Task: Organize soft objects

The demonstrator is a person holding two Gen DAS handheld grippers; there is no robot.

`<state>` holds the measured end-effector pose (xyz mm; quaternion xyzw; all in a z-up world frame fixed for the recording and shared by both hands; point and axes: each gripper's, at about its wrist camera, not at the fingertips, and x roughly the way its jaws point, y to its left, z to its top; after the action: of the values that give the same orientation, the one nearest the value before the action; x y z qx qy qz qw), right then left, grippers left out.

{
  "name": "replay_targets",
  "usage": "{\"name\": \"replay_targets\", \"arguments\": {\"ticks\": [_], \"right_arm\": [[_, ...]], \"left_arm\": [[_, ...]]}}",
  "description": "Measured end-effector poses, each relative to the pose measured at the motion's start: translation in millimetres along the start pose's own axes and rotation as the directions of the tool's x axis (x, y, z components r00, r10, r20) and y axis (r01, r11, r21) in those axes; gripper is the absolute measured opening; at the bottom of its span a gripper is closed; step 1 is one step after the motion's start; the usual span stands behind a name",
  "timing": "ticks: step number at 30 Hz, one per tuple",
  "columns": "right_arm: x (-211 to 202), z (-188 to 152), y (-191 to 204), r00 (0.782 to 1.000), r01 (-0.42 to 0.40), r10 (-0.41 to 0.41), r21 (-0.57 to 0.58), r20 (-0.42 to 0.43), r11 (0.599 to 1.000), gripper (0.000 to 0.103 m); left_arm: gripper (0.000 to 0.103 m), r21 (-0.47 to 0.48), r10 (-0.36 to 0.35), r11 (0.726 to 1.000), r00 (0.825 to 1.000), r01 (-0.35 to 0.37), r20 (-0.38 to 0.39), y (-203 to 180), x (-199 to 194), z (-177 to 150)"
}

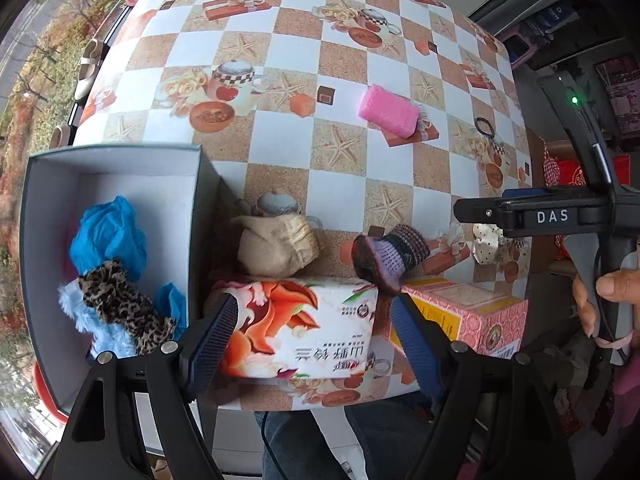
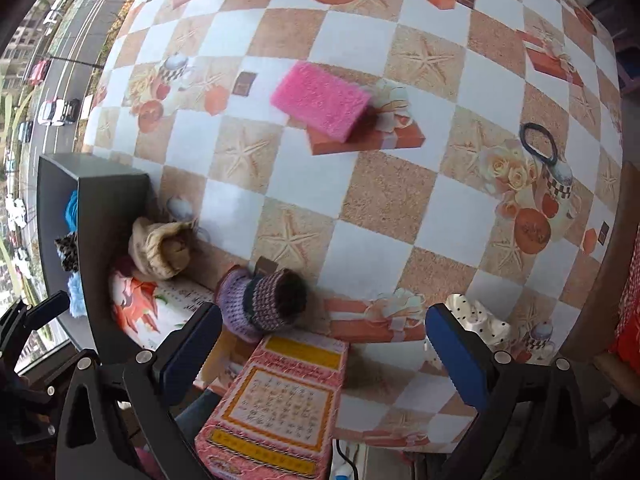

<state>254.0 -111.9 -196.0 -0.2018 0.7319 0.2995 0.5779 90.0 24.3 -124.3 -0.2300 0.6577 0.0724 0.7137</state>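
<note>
- The left gripper [image 1: 312, 332] points steeply down at the near edge of the worktop [image 1: 340, 192], jaws wide; the floral tissue pack [image 1: 304, 328] lies between its blue pads, but whether they press on it cannot be told.
- The right gripper [image 2: 320, 354] also points down with its jaws wide and nothing clamped; the pink patterned box [image 2: 276, 408] lies below the gap between its fingers.
- In the left wrist view the right gripper [image 1: 496, 212] shows from the side, with fingers of the person's hand [image 1: 612, 296] on its handle.
- A dark open box [image 1: 200, 216] with a pale lining stands at the left of the worktop (its far wall is upright) and holds a blue crumpled cloth [image 1: 108, 236], a leopard-print scrunchie [image 1: 120, 304] and a light blue fluffy item [image 1: 80, 308].
- A beige sock [image 1: 276, 244], bunched up, lies just beside the box's outer wall and behind the tissue pack.
- A purple knitted item [image 1: 392, 256] with a dark striped cuff sits between the tissue pack and the pink patterned box, touching both as far as can be seen.
- A pink sponge [image 2: 324, 100] rests farther out on the checked cloth, well apart from the other things.
- A black hair tie [image 2: 538, 142] lies toward the right side of the worktop.
- A white polka-dot scrunchie [image 2: 476, 320] sits near the right edge, just behind the right gripper's right finger.
</note>
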Motion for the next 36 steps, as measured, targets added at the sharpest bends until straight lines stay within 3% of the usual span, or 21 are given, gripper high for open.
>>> {"name": "replay_targets", "arguments": {"ticks": [7,13,17,23,29,31,33,36], "right_arm": [[11.3,-23.0,-78.5,0.999,-0.015,0.009,0.163,0.035,0.986,0.103],[32.7,-44.4,-116.3,0.996,-0.061,0.043,0.254,0.076,0.965,0.103],[50.1,-51.0,-124.5,0.993,-0.061,0.027,0.300,0.116,0.952,0.103],[72.2,-53.4,-129.7,0.991,-0.046,-0.001,0.341,0.137,0.939,0.103],[76.5,-44.0,-118.1,0.983,0.100,-0.145,0.323,0.116,0.941,0.103],[75.1,-42.0,-113.6,0.982,0.102,-0.149,0.331,0.120,0.938,0.103],[74.2,-40.1,-113.8,0.982,0.101,-0.148,0.338,0.118,0.936,0.103],[75.5,-37.0,-110.0,0.980,0.097,-0.151,0.355,0.129,0.930,0.103]], "left_arm": [[0.082,0.109,0.053,0.993,0.999,-0.053,0.007,-61.8,29.8,62.9],[0.082,0.212,0.142,0.968,0.990,-0.137,-0.007,-107.7,74.5,115.5],[0.082,0.216,0.169,0.963,0.985,-0.160,-0.027,-119.0,107.9,142.3],[0.082,0.176,0.166,0.970,0.986,-0.166,0.017,-120.6,131.3,163.4],[0.082,0.145,0.174,0.974,0.985,-0.172,0.001,-115.6,152.6,175.3],[0.082,0.148,0.187,0.971,0.982,-0.186,0.007,-116.2,155.8,175.4],[0.087,0.160,0.194,0.968,0.981,-0.193,0.011,-119.2,157.3,175.0],[0.103,0.189,0.212,0.961,0.977,-0.202,-0.033,-126.6,170.1,172.5]]}}
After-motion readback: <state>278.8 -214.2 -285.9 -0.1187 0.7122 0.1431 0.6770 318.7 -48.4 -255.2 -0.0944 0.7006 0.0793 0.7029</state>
